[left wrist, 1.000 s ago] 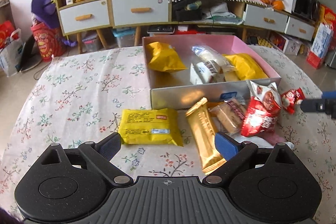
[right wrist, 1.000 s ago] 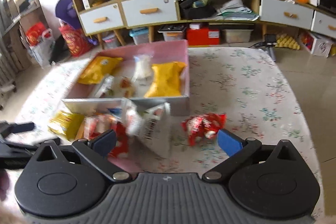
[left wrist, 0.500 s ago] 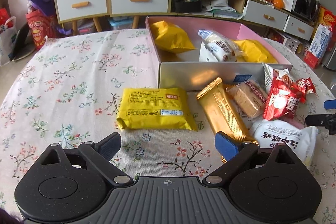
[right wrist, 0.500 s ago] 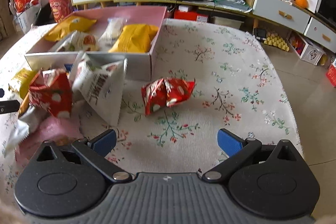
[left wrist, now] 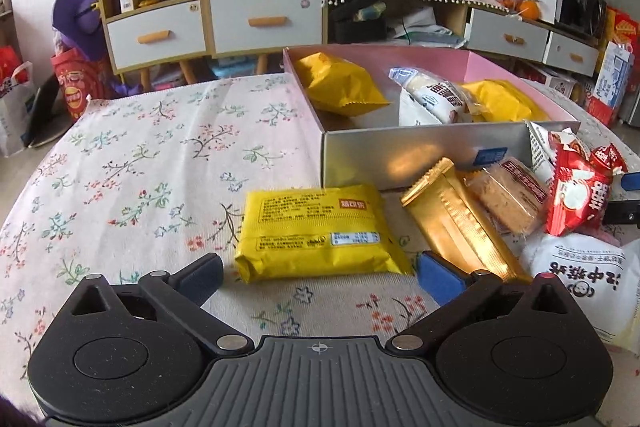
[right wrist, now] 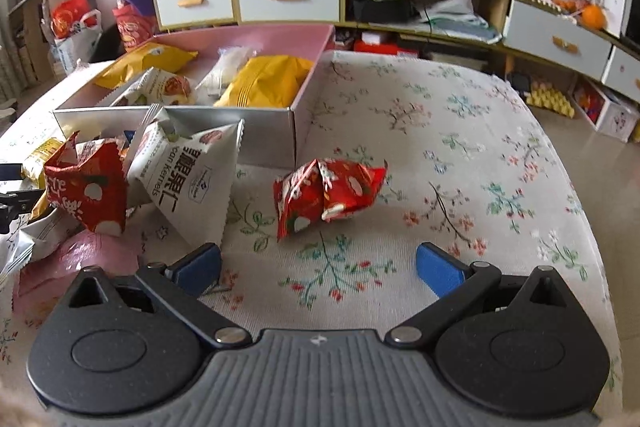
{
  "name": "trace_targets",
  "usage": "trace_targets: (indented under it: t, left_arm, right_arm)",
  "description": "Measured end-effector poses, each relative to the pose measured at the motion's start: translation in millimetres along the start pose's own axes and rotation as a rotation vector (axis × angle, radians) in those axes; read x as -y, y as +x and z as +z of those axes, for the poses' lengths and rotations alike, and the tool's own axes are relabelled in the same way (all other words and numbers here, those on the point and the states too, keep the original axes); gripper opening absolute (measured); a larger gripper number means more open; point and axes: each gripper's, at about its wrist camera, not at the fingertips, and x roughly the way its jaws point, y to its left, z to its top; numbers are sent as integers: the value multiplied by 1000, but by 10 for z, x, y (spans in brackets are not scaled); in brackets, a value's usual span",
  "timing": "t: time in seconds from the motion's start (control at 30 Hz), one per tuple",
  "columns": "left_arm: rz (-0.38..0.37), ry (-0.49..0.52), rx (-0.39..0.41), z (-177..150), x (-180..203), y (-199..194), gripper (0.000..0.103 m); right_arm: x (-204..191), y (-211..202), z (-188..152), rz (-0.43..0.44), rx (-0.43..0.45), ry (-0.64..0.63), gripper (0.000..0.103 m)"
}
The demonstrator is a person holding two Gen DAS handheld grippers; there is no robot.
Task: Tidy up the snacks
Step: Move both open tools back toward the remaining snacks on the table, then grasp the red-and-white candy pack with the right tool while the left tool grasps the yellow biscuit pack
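My left gripper (left wrist: 320,277) hovers low over the flowered tablecloth, its jaws opening wide. The near edge of a flat yellow packet (left wrist: 316,231) lies just at its blue fingertips (left wrist: 200,279), untouched. A gold bar (left wrist: 456,223), a biscuit pack (left wrist: 504,195), a red packet (left wrist: 576,199) and a white bun pack (left wrist: 588,279) lie to the right. My right gripper (right wrist: 318,267) is open and empty. A crumpled red packet (right wrist: 328,195) lies just ahead of it. The pink-lined silver box (right wrist: 256,131) holds yellow bags and white packs.
In the right wrist view a white triangular packet (right wrist: 192,179), another red packet (right wrist: 88,191) and a pink wrapper (right wrist: 72,259) crowd the left side. The table's rounded edge (right wrist: 592,227) drops to the floor on the right. Cabinets with drawers (left wrist: 264,23) stand behind.
Both grippers have sunk toward the table. The yellow packet has come closer to the left fingertips, and the crumpled red packet closer to the right ones. The right view has rolled level.
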Motion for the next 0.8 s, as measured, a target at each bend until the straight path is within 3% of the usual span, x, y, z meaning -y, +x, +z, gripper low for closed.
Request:
trace_targets:
  t: [0.2,0.43,0.63,0.8]
  left_arm:
    - [2,-4,18,42,-57,69,103]
    - [8,13,19,94,-31,94,100]
    - [-5,19,18,122,-12,66,82]
    - [0,21,12,128,-9,53,77]
  right_arm:
    - [36,67,49,20,39,1,103]
    - [28,125,94,-19,72,7,102]
    - [-36,115,128,-19,84,-18,84]
    - [-62,113,151,-12,84,-32,70]
